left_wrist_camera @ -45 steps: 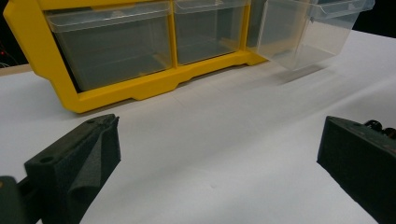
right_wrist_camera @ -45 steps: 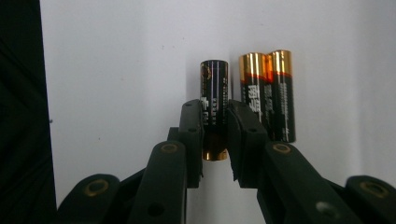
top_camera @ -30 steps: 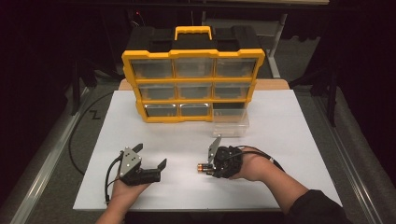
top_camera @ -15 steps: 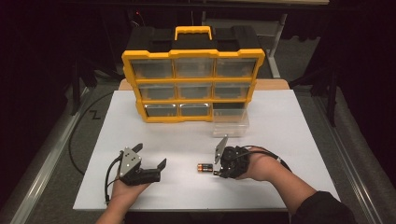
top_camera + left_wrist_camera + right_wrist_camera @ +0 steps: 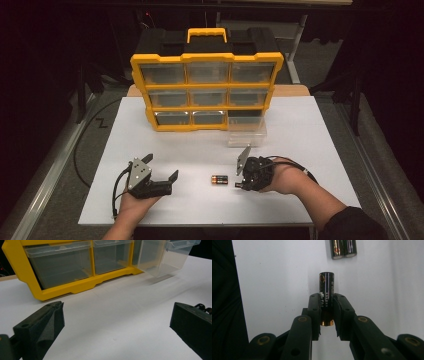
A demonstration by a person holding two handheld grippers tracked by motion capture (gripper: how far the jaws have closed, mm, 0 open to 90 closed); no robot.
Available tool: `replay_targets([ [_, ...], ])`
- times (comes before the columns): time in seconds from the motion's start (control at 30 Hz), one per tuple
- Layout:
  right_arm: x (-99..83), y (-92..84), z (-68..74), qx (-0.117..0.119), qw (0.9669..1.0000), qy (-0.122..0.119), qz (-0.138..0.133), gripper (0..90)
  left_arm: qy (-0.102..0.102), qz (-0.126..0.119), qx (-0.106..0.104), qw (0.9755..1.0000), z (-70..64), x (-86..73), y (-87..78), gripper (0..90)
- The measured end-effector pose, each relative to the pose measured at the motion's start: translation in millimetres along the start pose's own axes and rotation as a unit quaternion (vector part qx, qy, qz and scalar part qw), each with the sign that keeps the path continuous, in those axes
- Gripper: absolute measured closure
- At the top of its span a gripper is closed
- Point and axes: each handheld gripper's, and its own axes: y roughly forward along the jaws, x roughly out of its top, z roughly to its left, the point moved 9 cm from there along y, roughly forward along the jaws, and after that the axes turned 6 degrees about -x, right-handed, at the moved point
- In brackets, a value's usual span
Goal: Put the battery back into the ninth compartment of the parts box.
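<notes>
The right gripper (image 5: 327, 311) is clamping one battery (image 5: 326, 290), now drawn away from the two batteries (image 5: 219, 178) lying on the tabletop (image 5: 310, 130); transfer toward the removed clear drawer (image 5: 247, 134) is likely next. The left gripper (image 5: 161, 176) is resting wide open.

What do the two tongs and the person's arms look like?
Both tongs are black. The left tongs carry a grey three-cornered plate on top, and a black cable loops from them. The right tongs have a grey plate too, brass-coloured rivets on the links, and a black cable. The right arm wears a dark sleeve.
</notes>
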Motion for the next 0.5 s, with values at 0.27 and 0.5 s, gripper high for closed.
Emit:
replay_targets([
  [0.27,-9.4,-3.3,-6.1,-0.009,1.0,-0.001,-0.004,78.8,0.0,0.0,0.0,1.0,-0.2,-0.1,0.2,0.3],
  [0.5,-17.0,-4.2,-8.0,-0.011,0.9999,0.007,0.001,78.8,0.0,0.0,0.0,1.0,-0.1,-0.1,-0.1,0.3],
])
